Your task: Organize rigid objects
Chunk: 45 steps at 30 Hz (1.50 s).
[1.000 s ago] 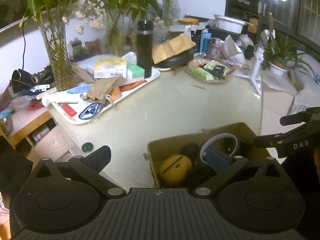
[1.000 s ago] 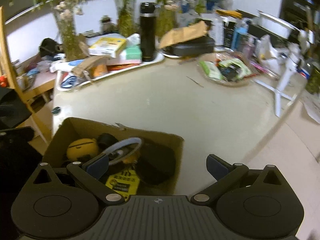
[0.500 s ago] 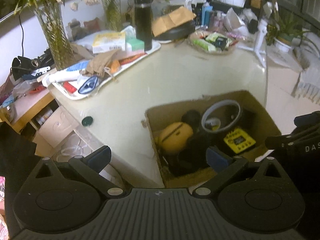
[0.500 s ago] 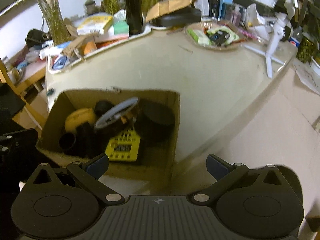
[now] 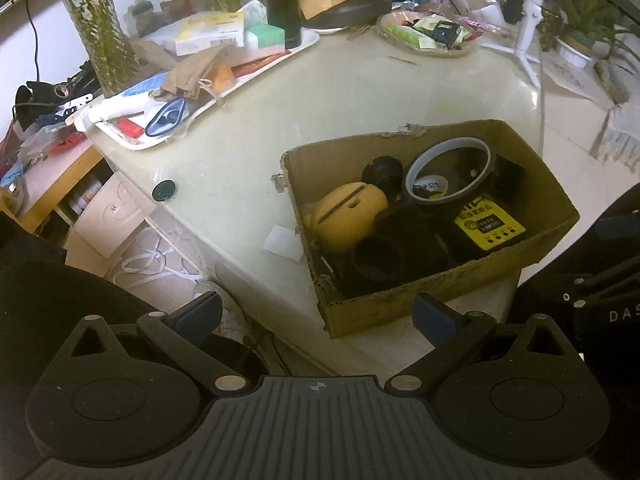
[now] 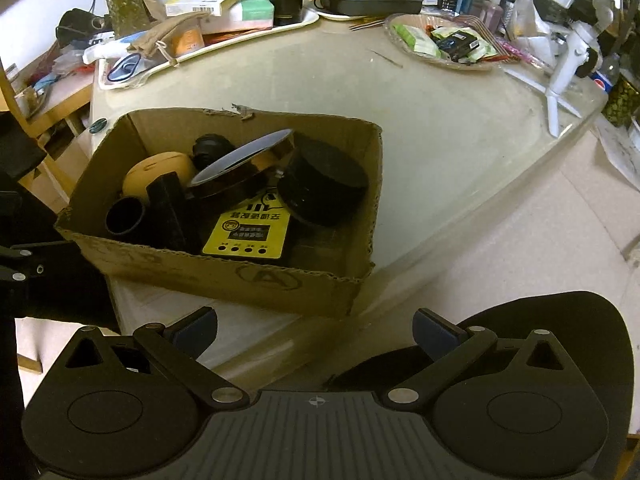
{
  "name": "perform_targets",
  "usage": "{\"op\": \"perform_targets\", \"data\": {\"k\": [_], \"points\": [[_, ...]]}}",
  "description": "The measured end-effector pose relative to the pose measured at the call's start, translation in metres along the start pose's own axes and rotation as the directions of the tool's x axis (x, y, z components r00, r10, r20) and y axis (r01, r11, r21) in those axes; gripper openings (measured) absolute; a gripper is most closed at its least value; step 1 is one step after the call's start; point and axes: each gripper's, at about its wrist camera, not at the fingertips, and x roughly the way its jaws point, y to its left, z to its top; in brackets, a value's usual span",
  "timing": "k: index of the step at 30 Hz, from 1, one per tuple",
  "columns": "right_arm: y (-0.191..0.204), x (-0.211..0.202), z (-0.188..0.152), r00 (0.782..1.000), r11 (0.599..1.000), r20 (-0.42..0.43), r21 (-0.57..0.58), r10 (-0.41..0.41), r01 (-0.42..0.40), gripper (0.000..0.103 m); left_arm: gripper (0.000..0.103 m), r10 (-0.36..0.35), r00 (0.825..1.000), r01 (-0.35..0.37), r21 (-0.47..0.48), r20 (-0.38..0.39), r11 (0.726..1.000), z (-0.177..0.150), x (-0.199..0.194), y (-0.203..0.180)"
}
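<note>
1. Left wrist view: the left gripper (image 5: 318, 316) has its fingers spread wide and empty, poised above the near table edge; the cardboard box (image 5: 420, 304) lies just ahead, its near wall between the fingertips.
2. Inside the box sit a yellow rounded case (image 5: 346, 216), a tape roll (image 5: 448, 176) and a yellow-labelled device (image 5: 490, 222) (other black items are hard to name).
3. Right wrist view: the right gripper (image 6: 316, 330) is likewise wide and empty, with the box (image 6: 224, 276) ahead and left of centre.
4. Compared with half a second earlier, both views have pulled back and up, so the box's outer front wall now shows fully.
</note>
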Motion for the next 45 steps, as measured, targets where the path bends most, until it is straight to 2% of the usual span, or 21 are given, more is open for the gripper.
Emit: {"op": "perform_targets", "data": {"k": [20,35,45], "points": [[-0.0028,-0.0014,0.0019,1.0,1.0,0.012,0.016,0.024,-0.024,0.103,0.103,-0.025,0.999,0.026,0.01,-0.029,1.0,0.0005,0.0027,-0.0014],[-0.0067,-0.0034,0.0028,0.998,0.998,0.021,0.031,0.062,-0.063,0.103,0.103,-0.05,0.999,0.05,0.023,-0.013,0.998,0.0016,0.0002,-0.004],[-0.008,-0.0061,0.0006,0.997,0.997,0.035,0.035,0.064,-0.066,0.103,0.103,-0.035,0.999,0.035,0.033,-0.002,0.999,0.0006,-0.0018,-0.0063]]}}
